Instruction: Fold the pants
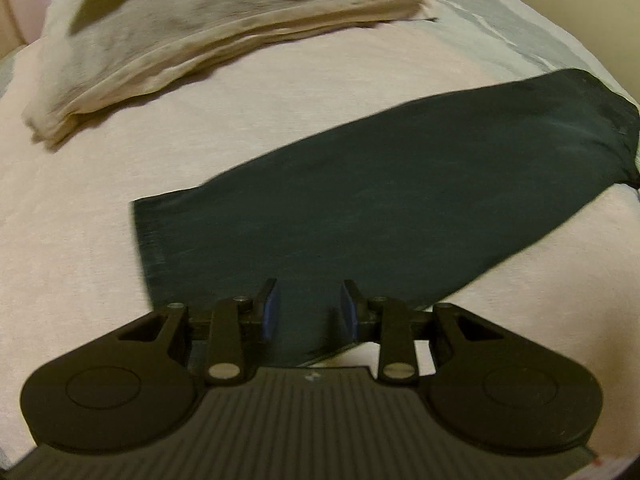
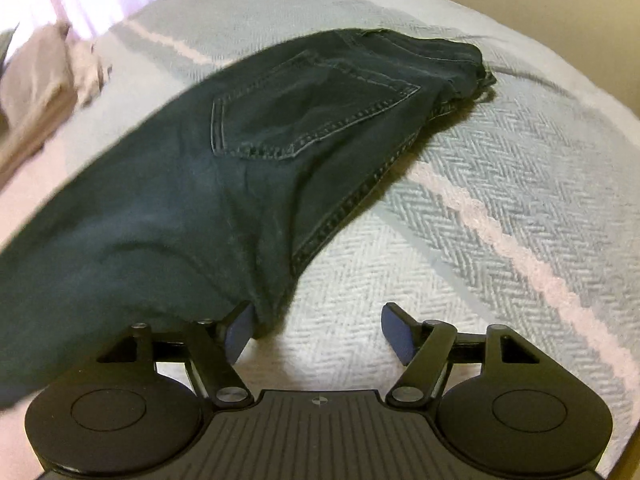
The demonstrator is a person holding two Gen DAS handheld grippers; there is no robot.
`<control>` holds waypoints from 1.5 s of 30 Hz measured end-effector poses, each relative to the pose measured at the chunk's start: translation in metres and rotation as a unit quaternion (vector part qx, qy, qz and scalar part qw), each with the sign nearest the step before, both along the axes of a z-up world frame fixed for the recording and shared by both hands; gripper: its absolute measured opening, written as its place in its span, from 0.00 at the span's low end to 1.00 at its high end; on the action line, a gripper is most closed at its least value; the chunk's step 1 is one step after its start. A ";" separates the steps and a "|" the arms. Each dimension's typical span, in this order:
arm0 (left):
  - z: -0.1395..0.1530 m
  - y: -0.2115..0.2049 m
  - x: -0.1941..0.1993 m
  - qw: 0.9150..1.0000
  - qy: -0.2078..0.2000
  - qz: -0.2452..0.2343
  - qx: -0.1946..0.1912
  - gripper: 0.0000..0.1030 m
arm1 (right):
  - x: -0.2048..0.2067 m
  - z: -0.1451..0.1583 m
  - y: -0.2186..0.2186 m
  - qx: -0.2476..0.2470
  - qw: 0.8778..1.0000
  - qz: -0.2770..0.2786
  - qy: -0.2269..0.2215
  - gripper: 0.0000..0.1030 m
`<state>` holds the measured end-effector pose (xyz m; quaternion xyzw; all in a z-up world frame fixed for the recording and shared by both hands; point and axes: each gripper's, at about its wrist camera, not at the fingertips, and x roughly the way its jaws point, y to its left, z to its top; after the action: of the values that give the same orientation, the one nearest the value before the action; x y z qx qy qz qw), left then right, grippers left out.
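Pants, dark denim, lie flat on a bed, folded lengthwise so the legs run as one long band from the near left to the far right in the left wrist view. Their hem end lies near, just under the left gripper; the waist end lies far right. In the right wrist view the seat faces up, with a stitched back pocket and the waistband bunched at the far end. The left gripper hangs over the hem with its jaws a narrow way apart, blue pads clear of the cloth, gripping nothing. The right gripper stands wide; its left finger is just beside the pants' near edge, its right finger over bare cover, and nothing is between them. Under the seat lies a grey herringbone blanket with pale stripes; under the legs, a pinkish sheet. Far left on the bed rests a stack of folded beige cloth.
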<state>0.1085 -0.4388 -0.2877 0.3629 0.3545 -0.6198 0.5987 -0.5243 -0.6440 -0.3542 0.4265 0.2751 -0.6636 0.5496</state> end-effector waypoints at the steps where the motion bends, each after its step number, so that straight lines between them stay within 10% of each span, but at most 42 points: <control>1: 0.002 -0.001 -0.008 1.000 -0.003 -0.004 0.000 0.27 | 0.000 0.006 0.001 -0.018 1.000 0.001 -0.012 0.64; 8: 0.015 -0.009 -0.045 1.000 -0.015 0.000 0.000 0.27 | -0.017 -0.006 -0.045 -0.033 0.998 0.050 0.014 0.64; 16: 0.023 -0.008 -0.069 0.999 -0.037 0.006 0.010 0.27 | -0.079 0.006 -0.032 -0.036 0.998 -0.051 0.002 0.64; 25: 0.037 0.028 -0.038 0.997 -0.058 0.049 0.016 0.31 | 0.083 0.032 0.024 -0.036 0.981 0.183 -0.062 0.64; 29: 0.038 0.053 -0.001 0.996 -0.070 0.056 0.019 0.31 | 0.199 0.038 0.051 -0.054 0.942 0.325 -0.062 0.64; 38: 0.013 0.091 0.092 0.996 -0.085 -0.025 0.011 0.32 | 0.460 0.021 0.129 -0.138 0.810 0.569 0.041 0.64; 45: -0.019 0.090 0.126 0.960 -0.166 -0.226 -0.014 0.47 | 0.580 -0.042 0.165 -0.181 0.701 0.669 0.167 0.61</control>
<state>0.2343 -0.3491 -0.3067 0.5228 0.1498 -0.6753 0.4982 0.0553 -0.4793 -0.3959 -0.0949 0.4502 -0.2185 0.8606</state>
